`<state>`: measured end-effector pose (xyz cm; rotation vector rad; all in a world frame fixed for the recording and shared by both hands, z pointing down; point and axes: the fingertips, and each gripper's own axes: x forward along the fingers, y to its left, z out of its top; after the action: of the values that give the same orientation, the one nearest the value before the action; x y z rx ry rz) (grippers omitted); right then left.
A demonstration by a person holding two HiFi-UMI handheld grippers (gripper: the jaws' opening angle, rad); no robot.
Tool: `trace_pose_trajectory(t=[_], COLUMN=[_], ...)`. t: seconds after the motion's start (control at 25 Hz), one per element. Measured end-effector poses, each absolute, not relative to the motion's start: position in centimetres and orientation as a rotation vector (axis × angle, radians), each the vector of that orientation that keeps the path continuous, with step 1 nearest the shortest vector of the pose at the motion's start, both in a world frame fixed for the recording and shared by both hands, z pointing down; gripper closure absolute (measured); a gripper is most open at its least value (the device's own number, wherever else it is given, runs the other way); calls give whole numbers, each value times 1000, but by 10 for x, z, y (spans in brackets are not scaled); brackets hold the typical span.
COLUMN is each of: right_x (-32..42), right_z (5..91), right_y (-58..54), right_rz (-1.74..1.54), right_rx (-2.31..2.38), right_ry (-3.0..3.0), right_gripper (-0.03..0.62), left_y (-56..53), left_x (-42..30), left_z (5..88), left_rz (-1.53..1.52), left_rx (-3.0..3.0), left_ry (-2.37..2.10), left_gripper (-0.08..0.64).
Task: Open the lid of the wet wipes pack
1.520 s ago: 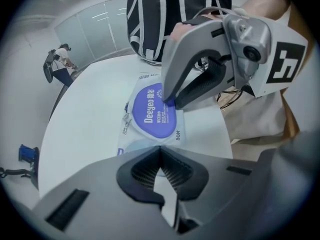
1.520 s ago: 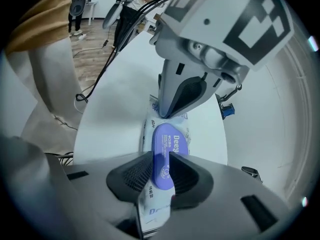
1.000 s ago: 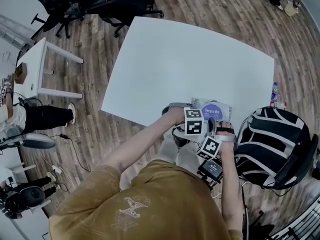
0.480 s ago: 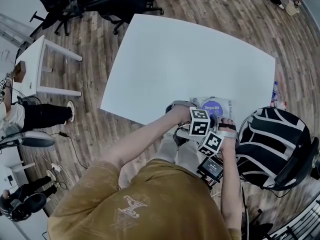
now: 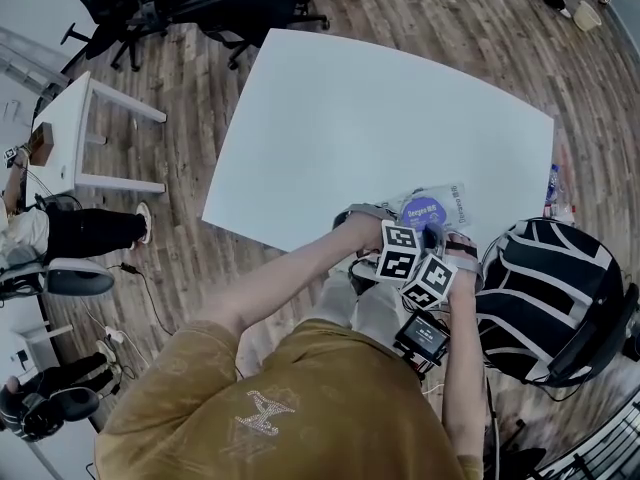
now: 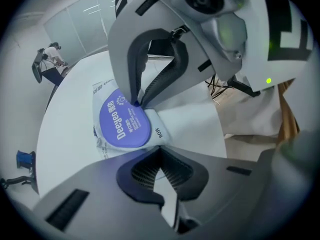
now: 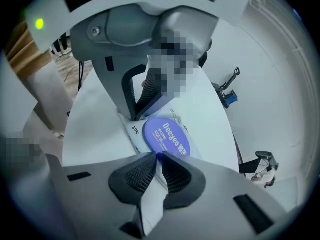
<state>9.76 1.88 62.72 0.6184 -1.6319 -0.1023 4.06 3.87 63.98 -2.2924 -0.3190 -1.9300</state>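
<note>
In the head view I see the white table (image 5: 330, 118). The wet wipes pack (image 5: 455, 203) lies flat near the table's closest edge, at about 3 o'clock in the picture. Its round purple lid (image 5: 422, 211) faces up. My left gripper (image 5: 402, 243) and right gripper (image 5: 431, 238) sit side by side just below the pack, at its 6 o'clock. A black thing with white stripes (image 5: 550, 298) stands on the floor at 4 o'clock. In the left gripper view, the pack is at 10 o'clock from my jaws and the lid lies flat on it. The left jaws are closed, with their tips on the pack's white edge. The right gripper comes down from 12 o'clock and its tips meet at the lid's rim. In the right gripper view, the lid is right at my jaws, at 12 o'clock. The right jaws have just been closing and now pinch the lid's near rim, with a bit of purple between the tips. The left gripper stands at 11 o'clock, its tips on the pack's end.
</note>
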Motion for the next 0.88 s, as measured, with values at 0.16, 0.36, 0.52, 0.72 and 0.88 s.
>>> trace_pose_trajectory(t=[0.16, 0.36, 0.52, 0.72, 0.88], right_x=[97, 95, 92, 86, 93], right_z=[623, 623, 622, 606, 587], right_y=[9, 5, 2, -19, -34], right_rz=[-24, 55, 151, 400, 977], right_rx=[671, 703, 737, 938, 1270], right_ry=[-1670, -1716, -1769, -1896, -1991], right_gripper=[548, 549, 563, 584, 583], left_y=[38, 39, 40, 40, 41], left_x=[41, 41, 42, 42, 43], left_z=[640, 640, 642, 641, 640], left_rz=[-1922, -1919, -1907, -1906, -1897], left_rx=[-2312, -2343, -2372, -2356, -2394], left_ry=[-331, -348, -352, -349, -329], left_gripper=[552, 552, 553, 552, 552])
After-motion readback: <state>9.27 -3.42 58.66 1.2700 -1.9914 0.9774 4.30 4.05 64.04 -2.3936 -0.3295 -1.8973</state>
